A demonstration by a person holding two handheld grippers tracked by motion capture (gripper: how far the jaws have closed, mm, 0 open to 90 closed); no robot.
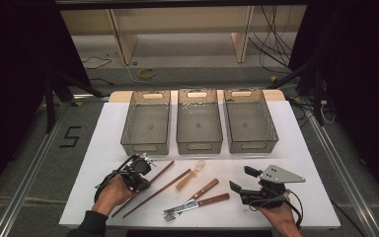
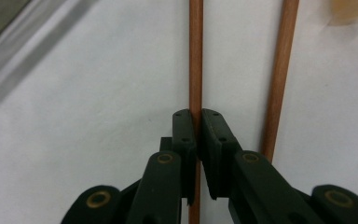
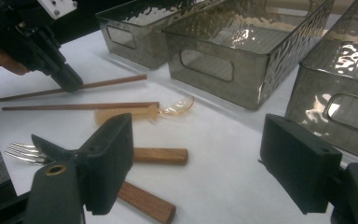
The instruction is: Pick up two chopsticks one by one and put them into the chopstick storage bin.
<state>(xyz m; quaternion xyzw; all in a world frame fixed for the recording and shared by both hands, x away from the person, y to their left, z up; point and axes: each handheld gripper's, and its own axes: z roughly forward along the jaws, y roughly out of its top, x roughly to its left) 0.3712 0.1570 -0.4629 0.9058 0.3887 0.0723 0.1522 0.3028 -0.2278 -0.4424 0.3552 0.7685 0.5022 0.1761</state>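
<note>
Two wooden chopsticks lie slanted on the white table sheet. My left gripper [image 1: 144, 182] [image 2: 198, 126] is shut on the left chopstick [image 1: 164, 170] [image 2: 196, 65], which runs straight up between the pads. The second chopstick [image 1: 170, 181] [image 2: 279, 79] lies free just to its right. My right gripper [image 1: 241, 179] [image 3: 200, 163] stands open near the front right, with nothing between its fingers. In the right gripper view the left gripper [image 3: 67, 79] pinches the far chopstick [image 3: 116, 80]. An amber plastic spoon [image 1: 191, 177] [image 3: 137, 112] and two wooden-handled forks [image 1: 200, 196] [image 3: 161, 155] lie between the grippers.
Three smoky clear bins stand in a row at the back: left [image 1: 145, 147], middle [image 1: 199, 146] [image 3: 205, 65], right [image 1: 252, 145] [image 3: 335, 112]. The white sheet [image 1: 306, 163] ends near the hands at the front edge. Cables and shelf legs lie beyond the table.
</note>
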